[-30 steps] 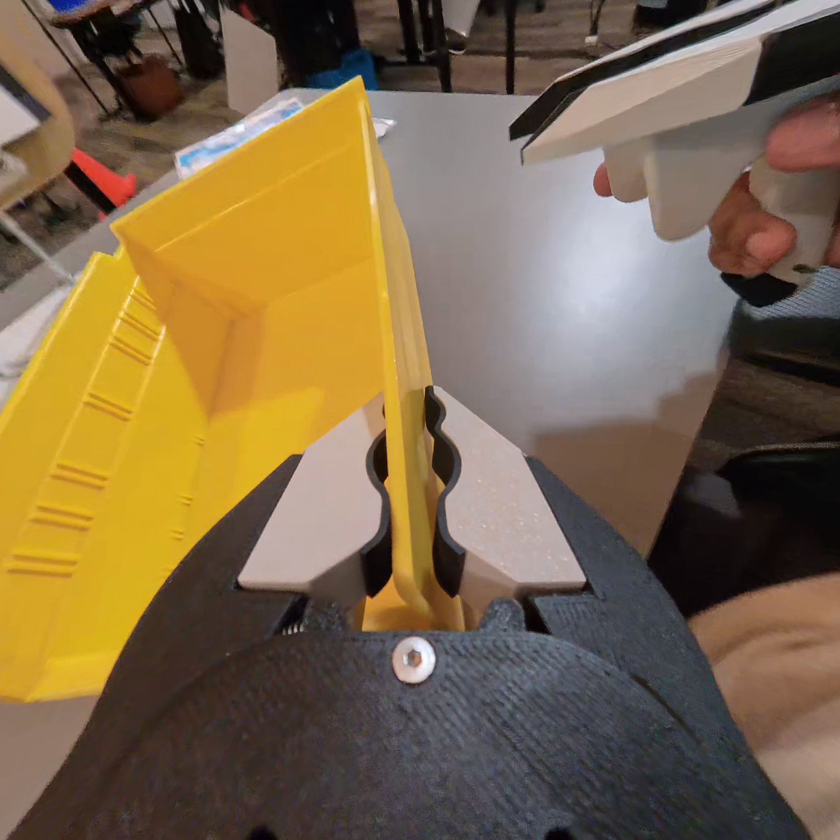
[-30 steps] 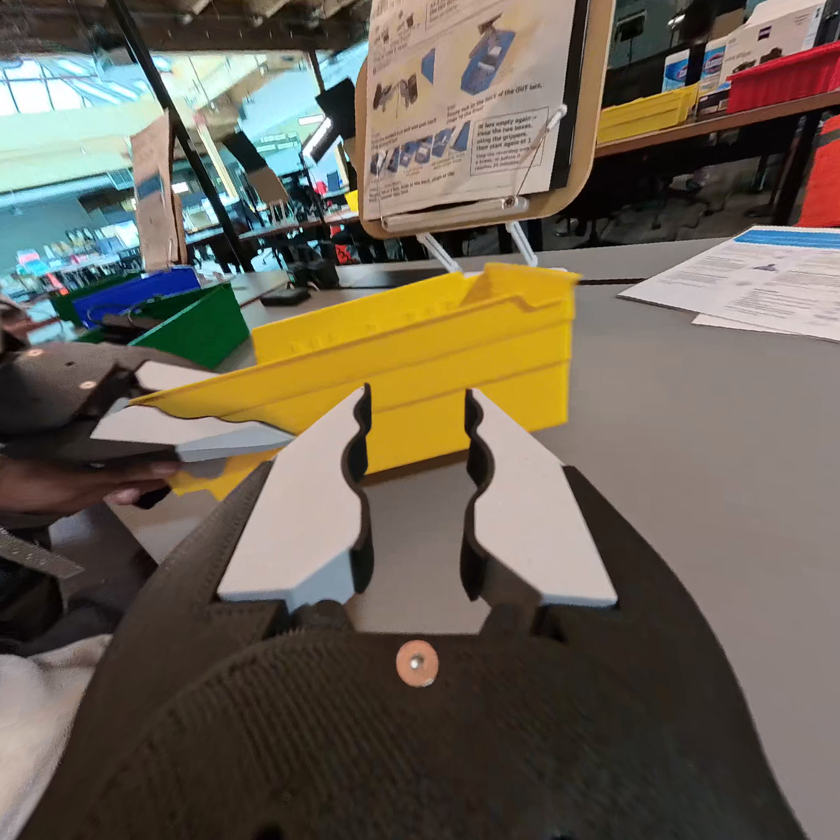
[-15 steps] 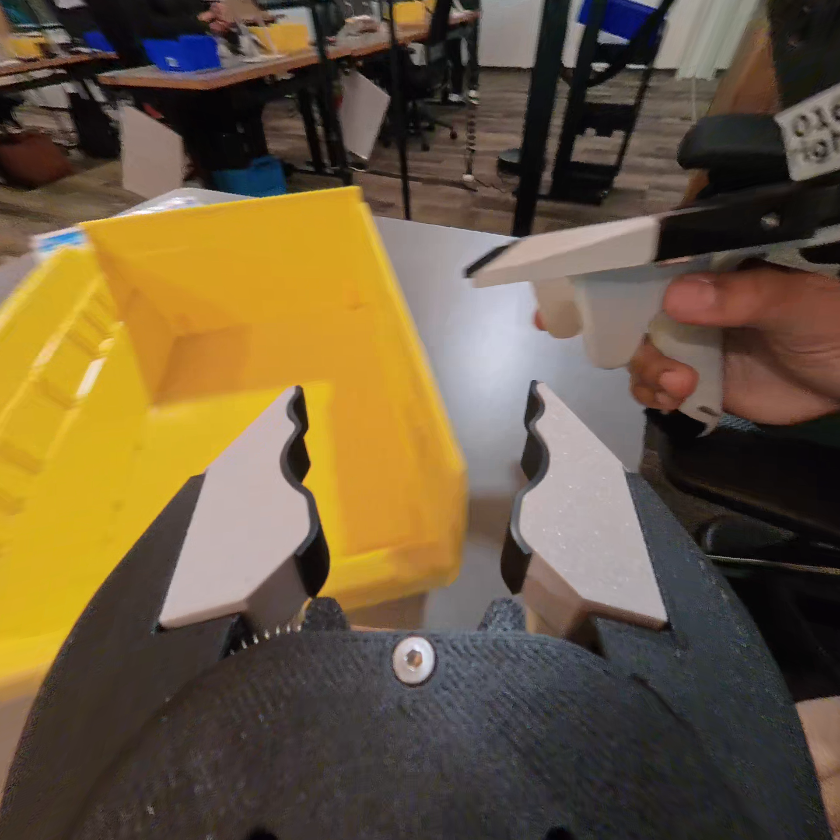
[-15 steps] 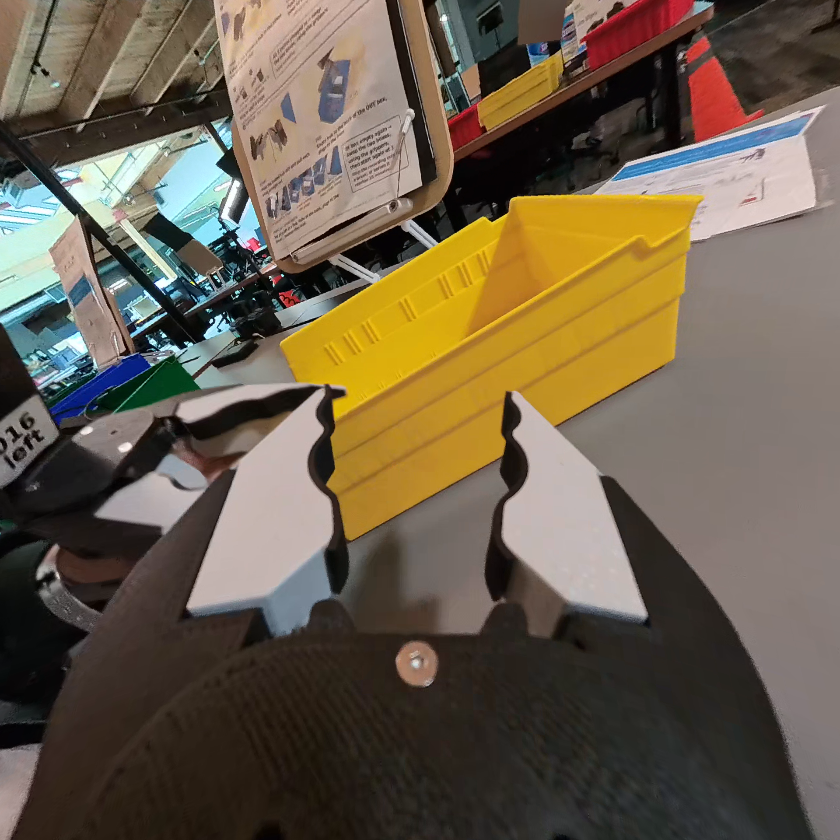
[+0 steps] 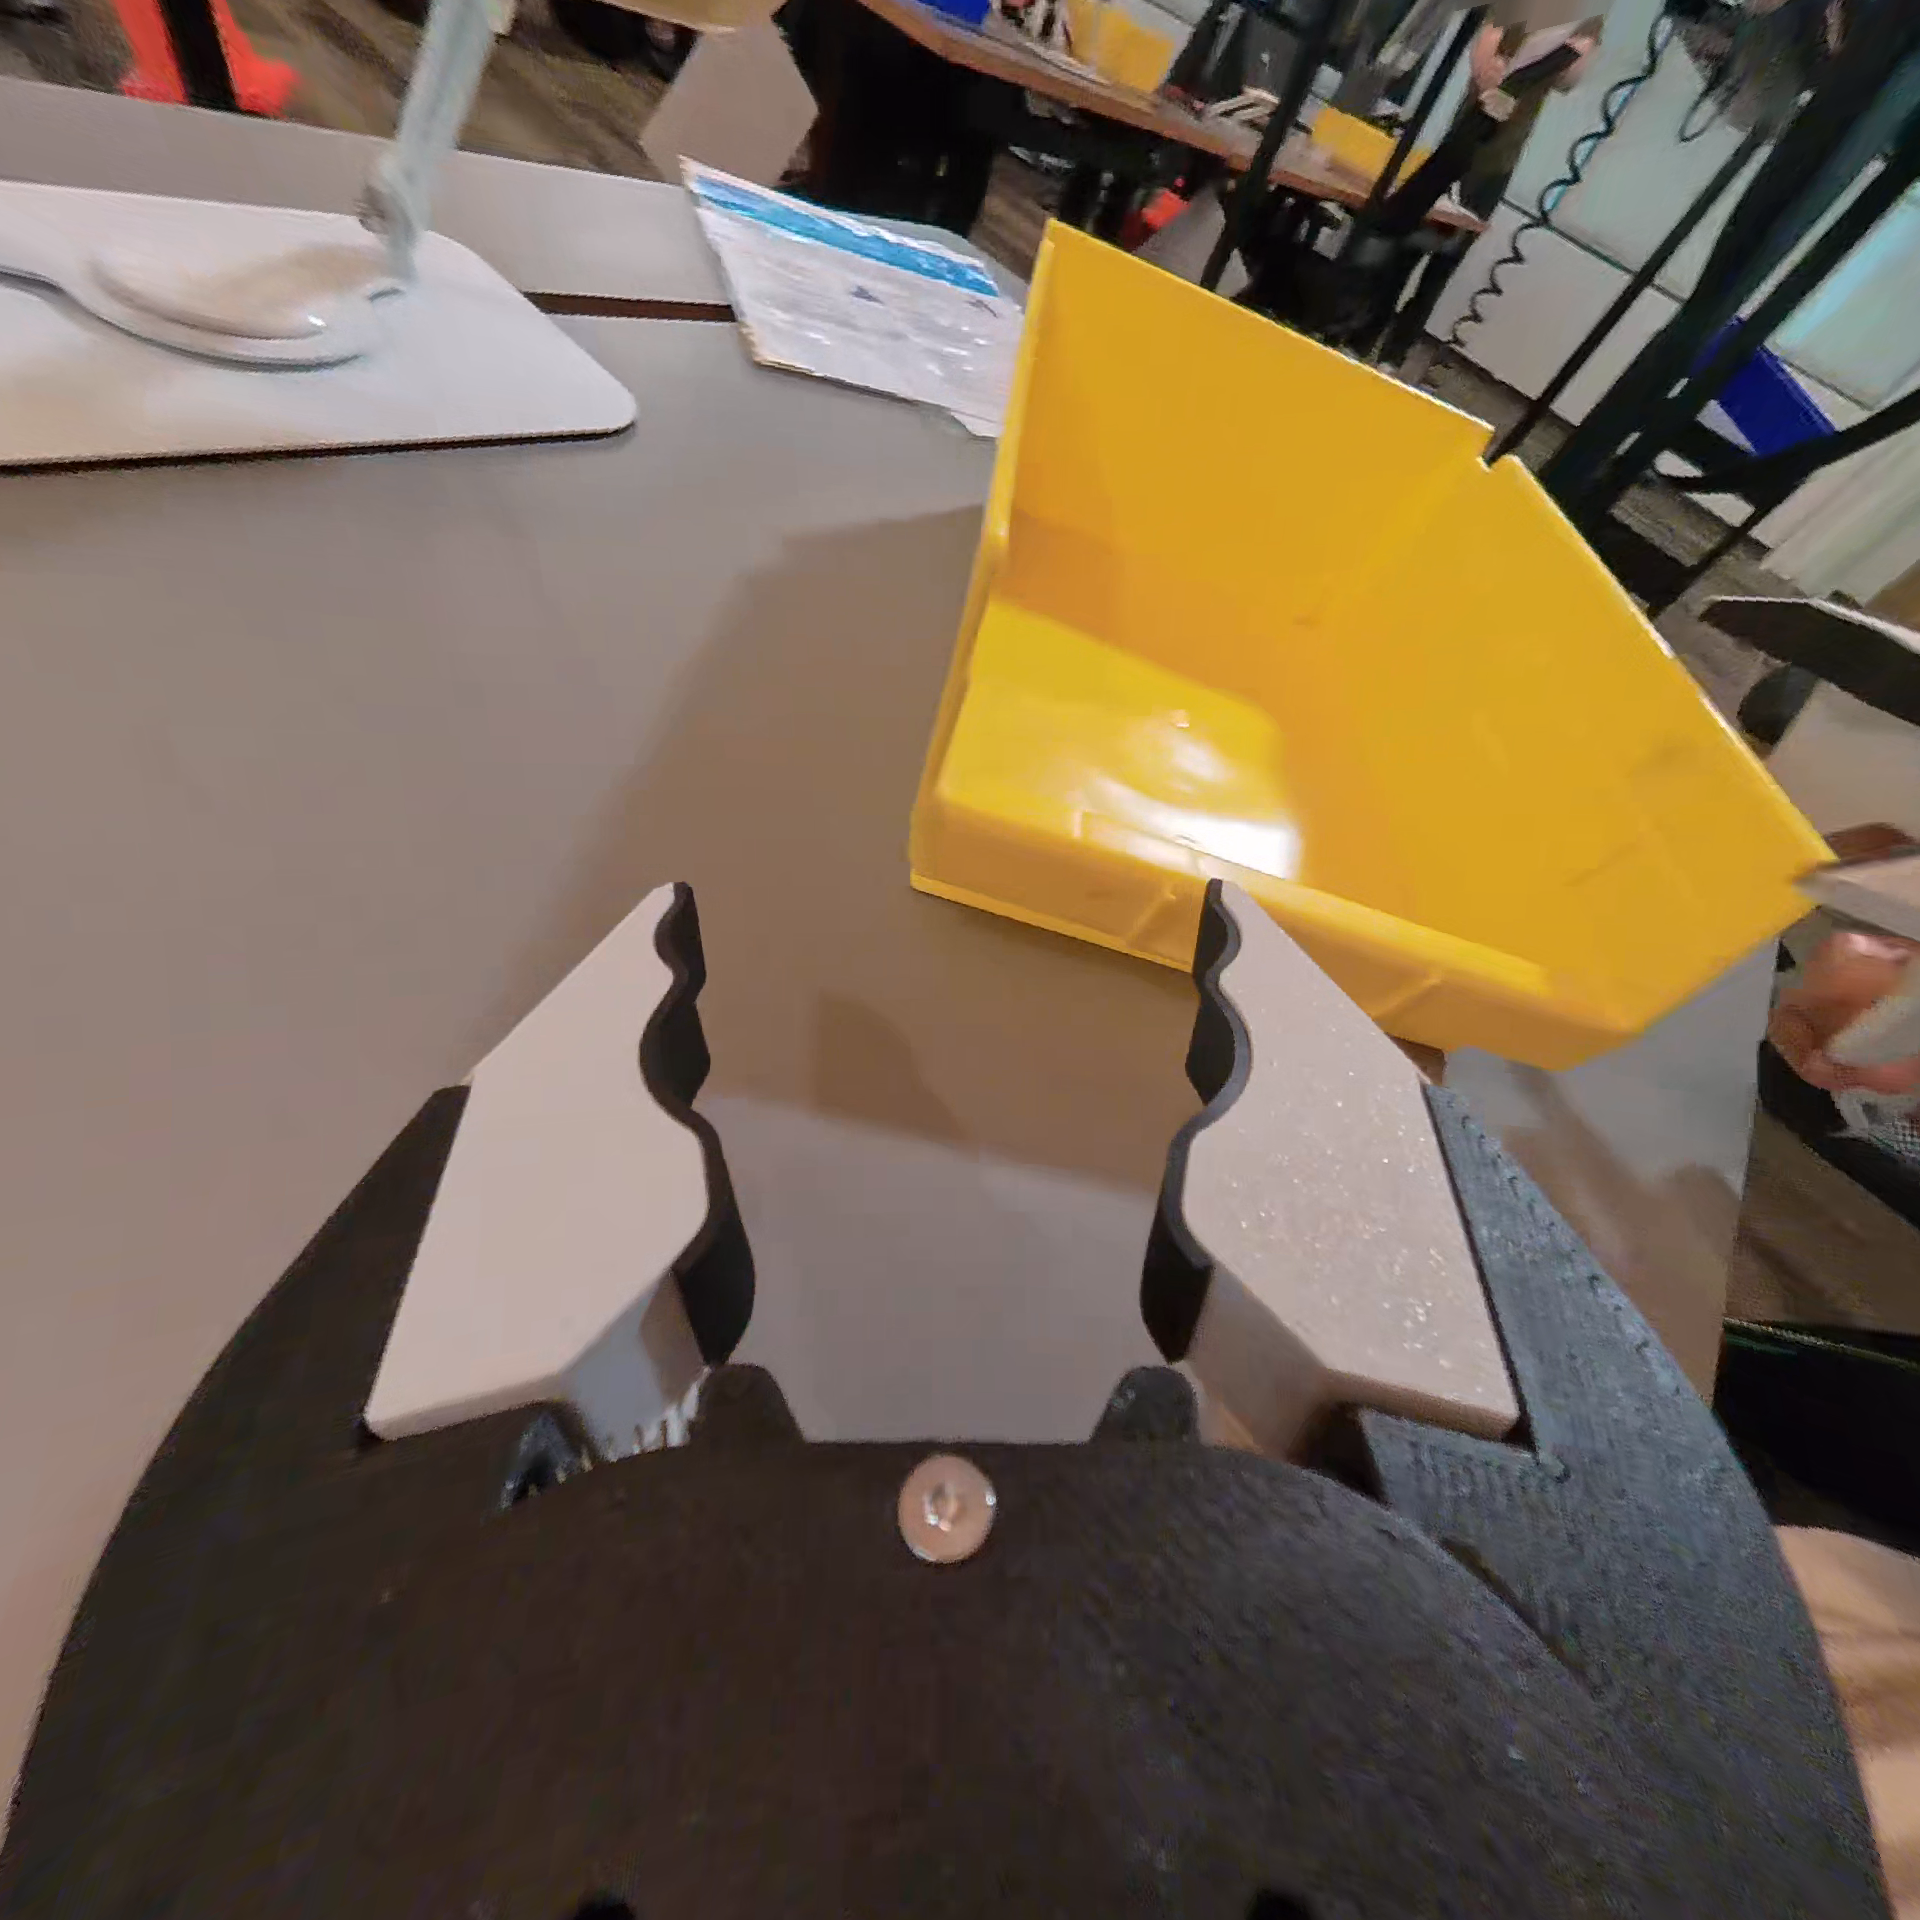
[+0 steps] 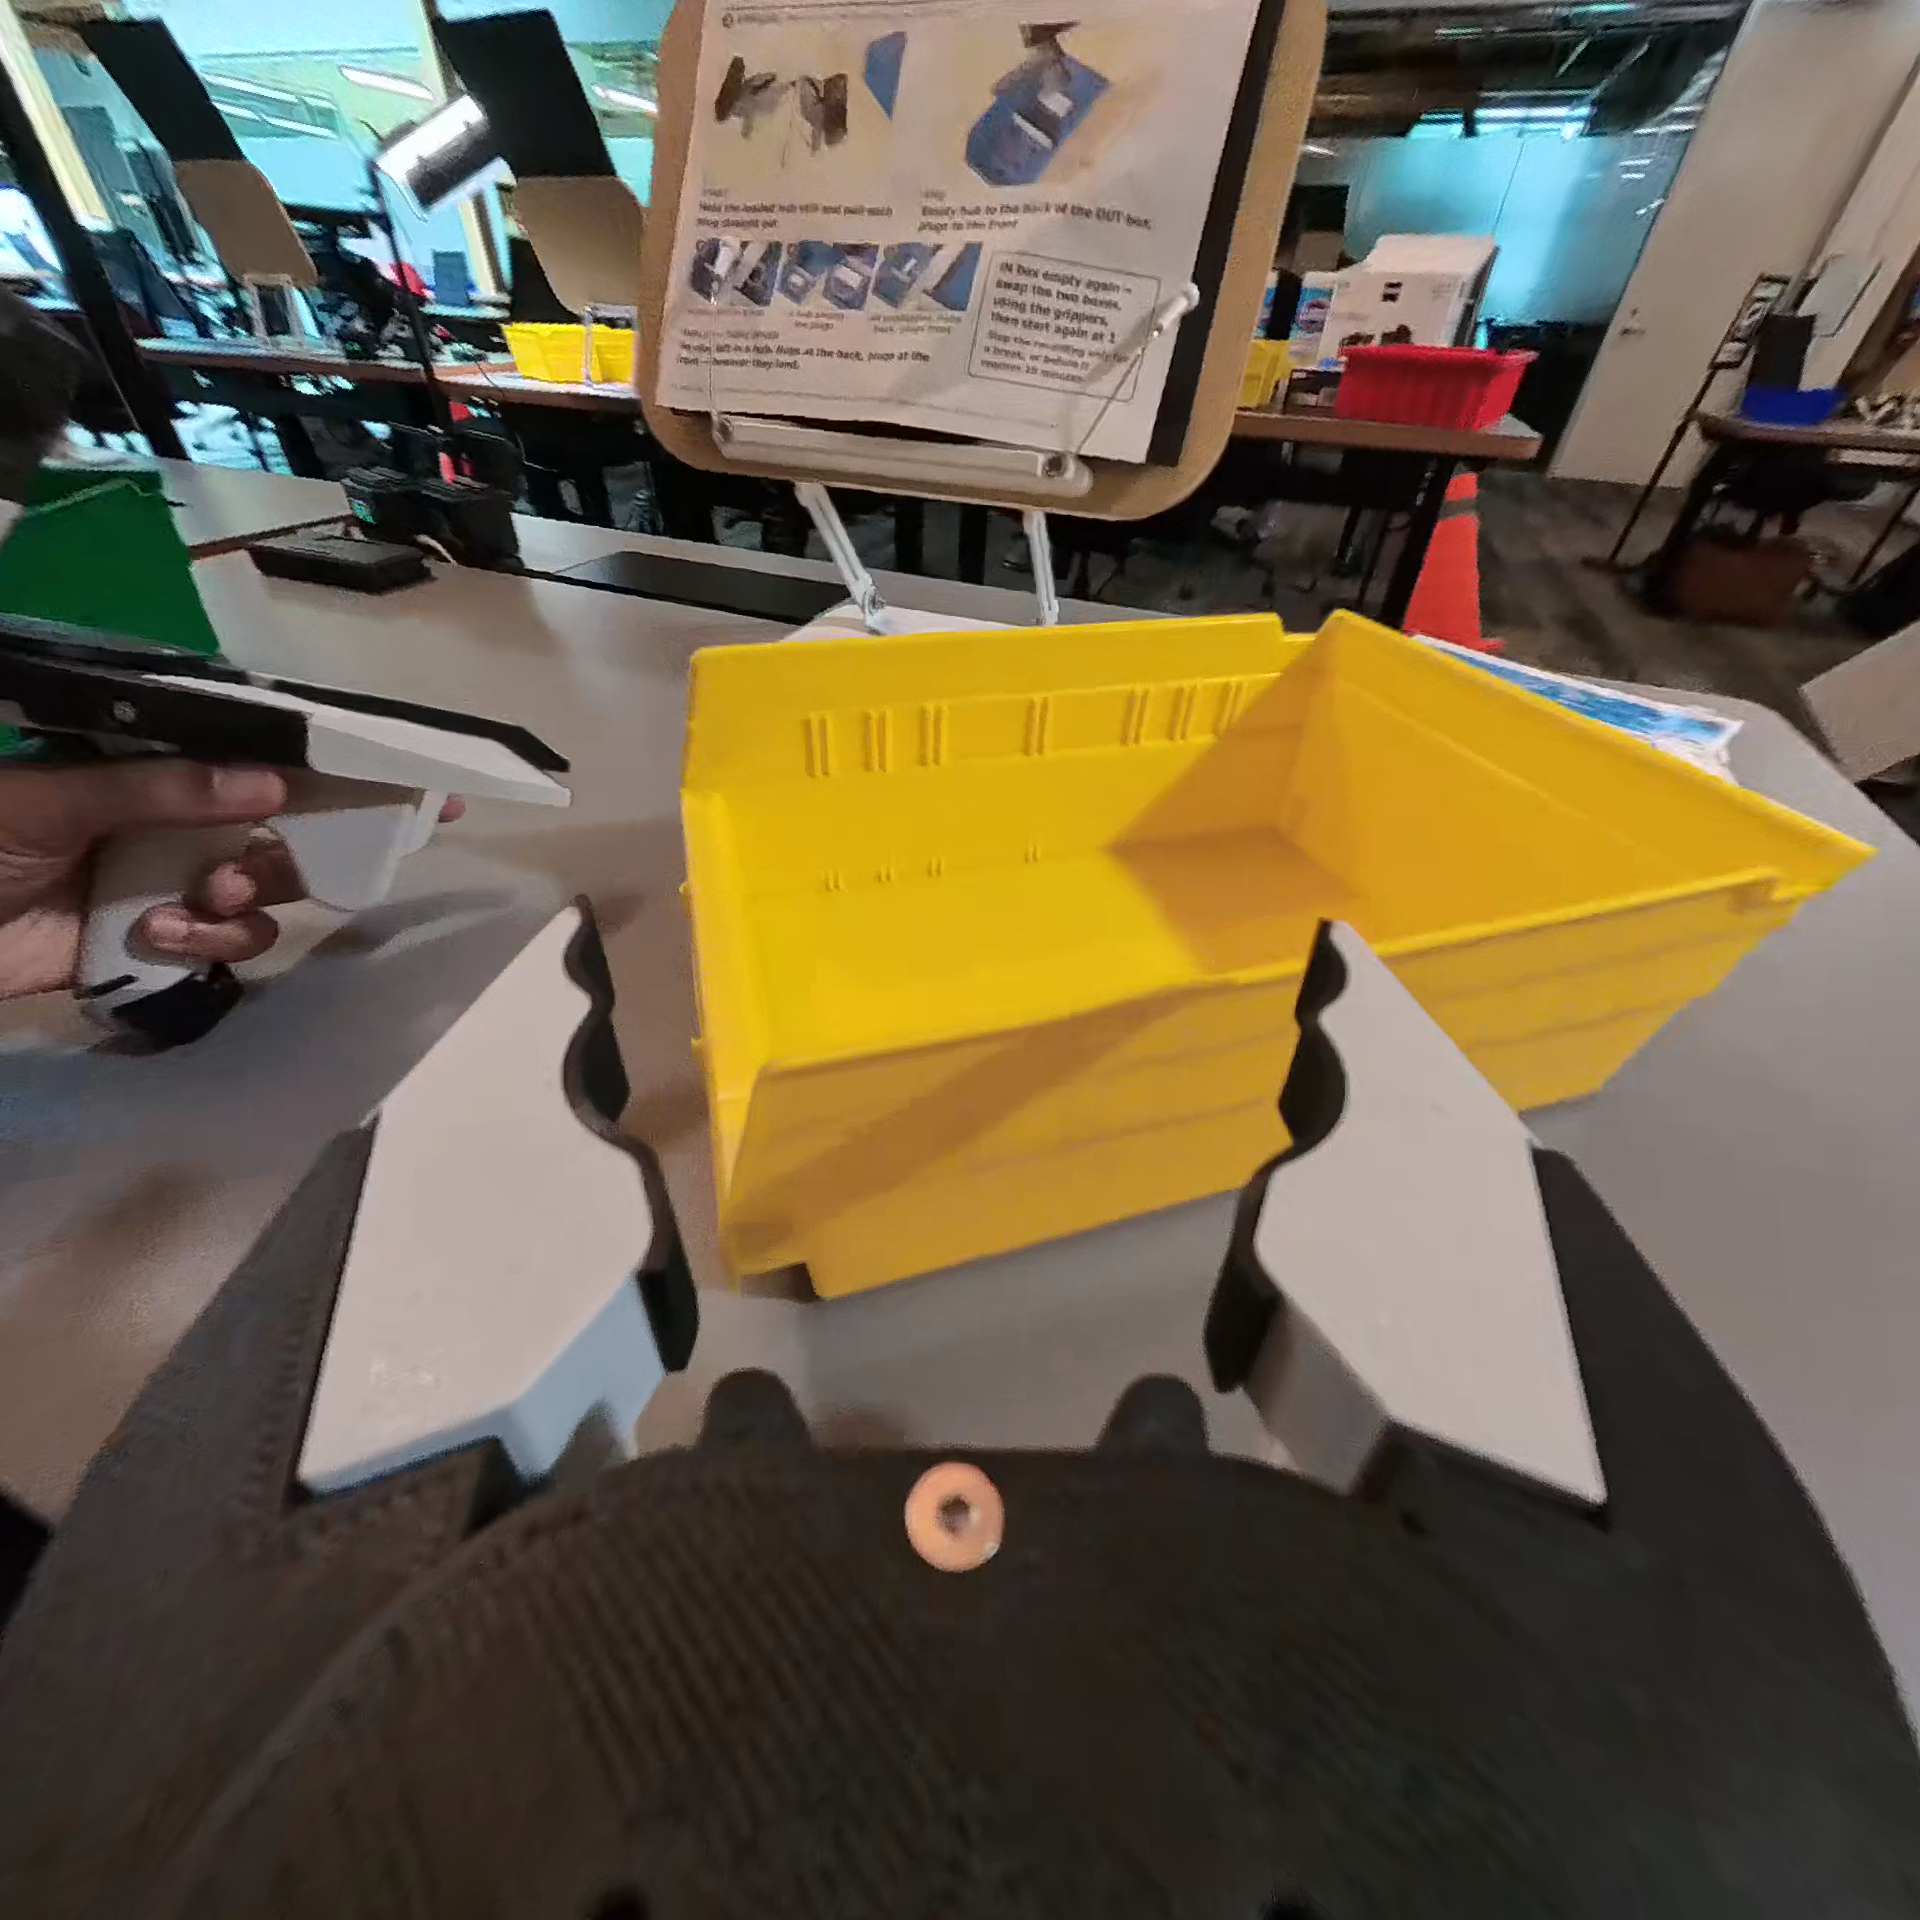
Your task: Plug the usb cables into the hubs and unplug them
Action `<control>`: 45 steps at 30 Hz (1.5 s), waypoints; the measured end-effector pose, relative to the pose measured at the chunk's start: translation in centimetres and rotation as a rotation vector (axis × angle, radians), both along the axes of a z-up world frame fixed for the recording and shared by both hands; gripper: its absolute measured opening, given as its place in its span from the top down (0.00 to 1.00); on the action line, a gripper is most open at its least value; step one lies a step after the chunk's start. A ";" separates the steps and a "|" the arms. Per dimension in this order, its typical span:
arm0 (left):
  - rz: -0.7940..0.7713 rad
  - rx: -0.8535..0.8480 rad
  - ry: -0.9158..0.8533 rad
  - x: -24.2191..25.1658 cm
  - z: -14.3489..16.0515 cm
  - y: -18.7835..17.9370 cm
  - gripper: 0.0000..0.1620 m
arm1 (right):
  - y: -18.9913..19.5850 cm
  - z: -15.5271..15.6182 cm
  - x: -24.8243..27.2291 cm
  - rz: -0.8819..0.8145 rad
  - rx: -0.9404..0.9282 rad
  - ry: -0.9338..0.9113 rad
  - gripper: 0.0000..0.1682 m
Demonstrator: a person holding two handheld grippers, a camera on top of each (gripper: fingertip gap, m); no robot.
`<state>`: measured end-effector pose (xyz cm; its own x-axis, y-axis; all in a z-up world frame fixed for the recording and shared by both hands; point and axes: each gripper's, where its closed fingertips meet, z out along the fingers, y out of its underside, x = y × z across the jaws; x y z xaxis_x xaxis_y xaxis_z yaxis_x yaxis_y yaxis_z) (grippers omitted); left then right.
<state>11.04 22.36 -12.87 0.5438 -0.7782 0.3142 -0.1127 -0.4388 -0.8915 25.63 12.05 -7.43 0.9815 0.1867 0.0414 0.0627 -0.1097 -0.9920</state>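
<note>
Left wrist view: left gripper (image 5: pixel 945 904) spread wide, empty, over bare table (image 5: pixel 364 675); yellow bin (image 5: pixel 1299 665) far right, empty. No cables or hubs seen.

Right wrist view: right gripper (image 6: pixel 951 940) wide, empty, facing bin (image 6: pixel 997 997). Bin judged light, stiff, slick; best gripped by a wall rim.

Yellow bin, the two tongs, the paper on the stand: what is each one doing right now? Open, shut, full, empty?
Bin: empty, upright on the table, nothing gripping it.
Left tongs: open, holding nothing, over bare table beside the bin.
Right tongs: open, holding nothing, facing the bin.
Sheet: clipped upright on a stand behind the bin.
Papers: lying flat on the table past the bin.
</note>
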 end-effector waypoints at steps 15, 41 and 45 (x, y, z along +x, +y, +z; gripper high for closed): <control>0.044 0.115 0.055 -1.2 0.6 0.0 0.46 | 1.1 -2.4 13.8 -0.201 -0.168 0.087 0.60; 0.011 0.177 0.089 -0.3 0.7 -0.8 0.48 | -6.1 -2.7 30.9 -0.509 -0.132 0.167 0.97; 0.001 0.177 0.096 -0.2 0.6 -1.1 0.48 | -6.4 -2.6 31.7 -0.577 -0.117 0.071 0.94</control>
<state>10.85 21.25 -12.24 0.5654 -0.8162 0.1189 -0.2009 -0.2761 -0.9399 57.35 5.66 -10.07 0.9253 -0.3789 -0.0167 -0.1058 -0.2154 -0.9708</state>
